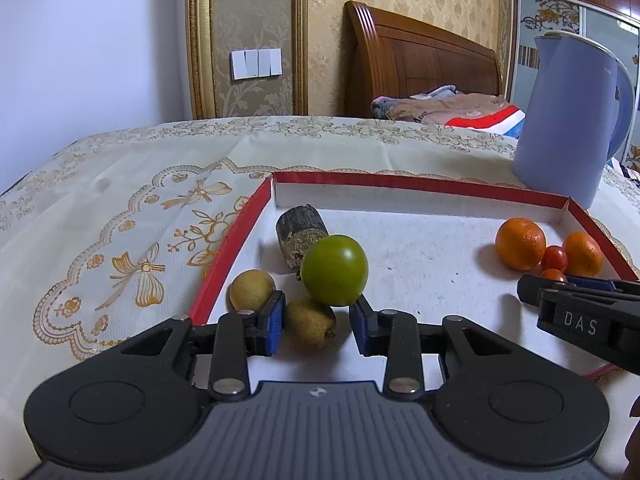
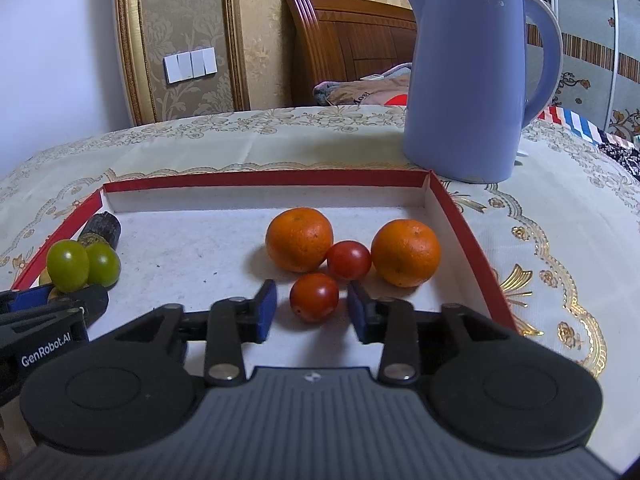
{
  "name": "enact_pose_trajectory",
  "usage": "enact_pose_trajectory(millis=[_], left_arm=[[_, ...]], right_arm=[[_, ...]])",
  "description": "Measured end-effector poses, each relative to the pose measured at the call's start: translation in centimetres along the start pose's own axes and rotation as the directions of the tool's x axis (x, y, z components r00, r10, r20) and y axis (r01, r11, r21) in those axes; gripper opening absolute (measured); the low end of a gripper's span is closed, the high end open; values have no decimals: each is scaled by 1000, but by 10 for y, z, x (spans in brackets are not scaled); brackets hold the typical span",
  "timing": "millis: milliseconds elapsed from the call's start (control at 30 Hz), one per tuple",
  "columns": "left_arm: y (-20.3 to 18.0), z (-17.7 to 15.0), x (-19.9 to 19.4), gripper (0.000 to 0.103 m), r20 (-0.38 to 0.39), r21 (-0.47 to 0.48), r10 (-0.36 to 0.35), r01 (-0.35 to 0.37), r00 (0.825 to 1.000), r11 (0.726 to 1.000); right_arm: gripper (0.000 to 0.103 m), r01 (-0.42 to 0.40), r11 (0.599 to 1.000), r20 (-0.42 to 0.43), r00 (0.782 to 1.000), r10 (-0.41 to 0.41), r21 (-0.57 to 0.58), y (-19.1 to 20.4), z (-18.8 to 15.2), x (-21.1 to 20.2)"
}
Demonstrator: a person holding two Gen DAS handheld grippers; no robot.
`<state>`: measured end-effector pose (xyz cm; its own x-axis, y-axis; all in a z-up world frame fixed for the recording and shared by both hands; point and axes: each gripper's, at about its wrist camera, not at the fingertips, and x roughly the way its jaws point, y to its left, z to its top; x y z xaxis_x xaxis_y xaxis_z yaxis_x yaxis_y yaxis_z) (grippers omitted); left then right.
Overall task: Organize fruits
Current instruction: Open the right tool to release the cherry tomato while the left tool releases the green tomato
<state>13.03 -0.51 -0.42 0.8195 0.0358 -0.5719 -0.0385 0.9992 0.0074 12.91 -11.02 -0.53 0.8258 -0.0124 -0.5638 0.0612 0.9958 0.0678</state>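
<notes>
Tray [image 2: 460,216] holds 2 oranges [image 2: 299,239], 2 tomatoes [image 2: 349,260], green fruit [image 1: 334,270].

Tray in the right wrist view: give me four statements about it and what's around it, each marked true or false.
1. The left orange and right orange flank the far tomato. True.
2. The kettle stands inside the tray. False: it stands on the tablecloth behind the tray's far right corner.
3. The right gripper pinches the near tomato. False: the tomato lies between open jaws, gaps on both sides.
4. The green fruits are at the tray's left side. True.
</notes>
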Motion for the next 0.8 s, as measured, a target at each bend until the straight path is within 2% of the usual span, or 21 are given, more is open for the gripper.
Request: enact_pose_trajectory(millis=[100, 333, 567, 667, 733, 800], left_arm=[[0, 0, 0, 35, -3, 2, 1, -1, 1000, 1000], [0, -1, 0, 35, -4, 2, -1, 1, 1000, 1000], [2, -2, -2, 42, -8, 0, -26, 26, 1000, 1000], [3, -3, -4, 42, -9, -8, -35, 35, 999, 999], [3, -3, -5, 43, -8, -7, -36, 36, 999, 999], [2, -3, -6, 43, -7, -3, -34, 34, 999, 999]], right_arm=[[40, 1, 1000, 5, 1000, -1, -1, 0, -1, -2], [49, 3, 1000, 19, 1000, -3, 4, 0, -1, -5], [71, -1, 1000, 52, 999, 0, 12, -1, -3, -16], [72, 1, 1000, 69, 998, -2, 3, 0, -4, -21], [79, -4, 1000, 70, 998, 3, 12, -1, -5, -22], [80, -6, 1000, 75, 997, 4, 21, -3, -5, -24]])
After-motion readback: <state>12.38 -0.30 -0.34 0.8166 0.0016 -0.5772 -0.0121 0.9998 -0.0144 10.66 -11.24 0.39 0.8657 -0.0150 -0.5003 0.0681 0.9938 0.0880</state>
